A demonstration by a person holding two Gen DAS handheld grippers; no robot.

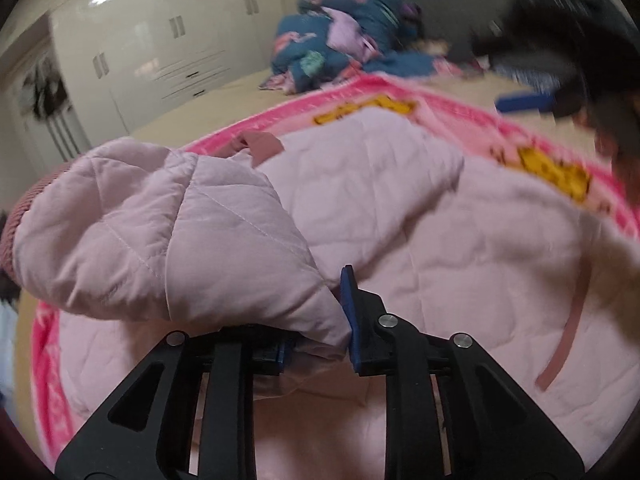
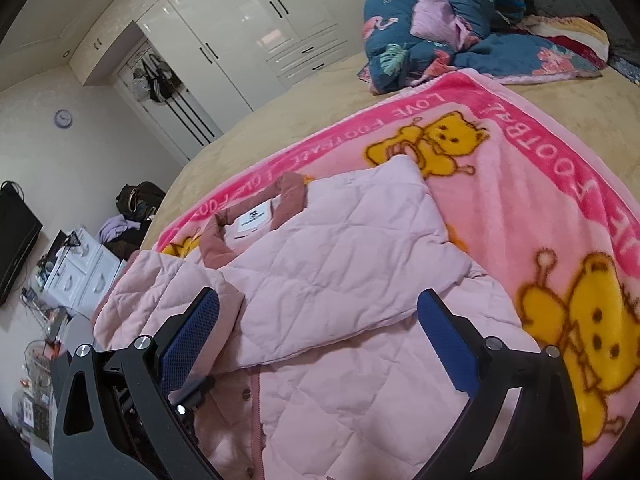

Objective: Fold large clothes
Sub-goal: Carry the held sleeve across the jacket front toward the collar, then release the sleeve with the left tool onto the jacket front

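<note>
My left gripper (image 1: 316, 344) is nearly shut, pinching a fold of the pink jacket's sleeve (image 1: 160, 232), which bulges toward ten o'clock. My right gripper (image 2: 320, 344) gapes wide and empty, pitched down over the pink jacket (image 2: 340, 264). The jacket lies on the pink blanket (image 2: 520, 200), collar at eleven o'clock, long axis running toward me.

pale pink quilted jacket (image 2: 340, 240): 1 | bright pink fleece blanket with yellow bears (image 2: 540, 184): 1 | dark teal floral duvet (image 2: 432, 28): 1 | round grey wall clock (image 2: 63, 119): 1
</note>
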